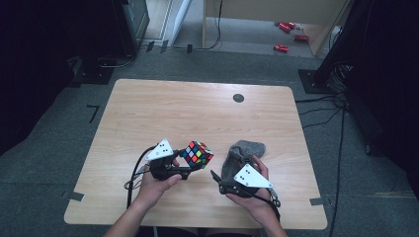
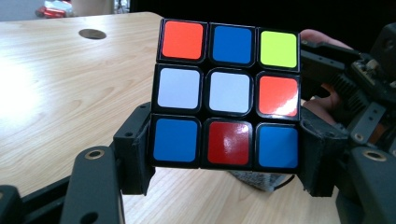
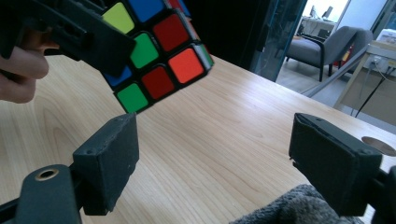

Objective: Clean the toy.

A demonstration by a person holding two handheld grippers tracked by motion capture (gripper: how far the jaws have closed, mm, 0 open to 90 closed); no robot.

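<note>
In the high view the left hand-held gripper (image 1: 195, 166) holds a scrambled puzzle cube (image 1: 197, 153) lifted above the wooden surface (image 1: 163, 113), while the right hand-held gripper (image 1: 215, 178) rests low just beside a grey cloth (image 1: 242, 154) lying near the front edge. In the left gripper view the cube (image 2: 228, 92) sits clamped between the two black pads, gripped at its bottom row only, so the hold looks shallow; I judge it best to keep the squeeze steady and the cube level so it does not pivot out. In the right gripper view the right hand-held gripper's (image 3: 215, 154) jaws stand wide apart, grasping nothing, with the cube (image 3: 156, 56) up and to one side and a corner of the cloth (image 3: 285, 207) below. The cube's far faces are hidden, and most of the cloth is cut off there.
</note>
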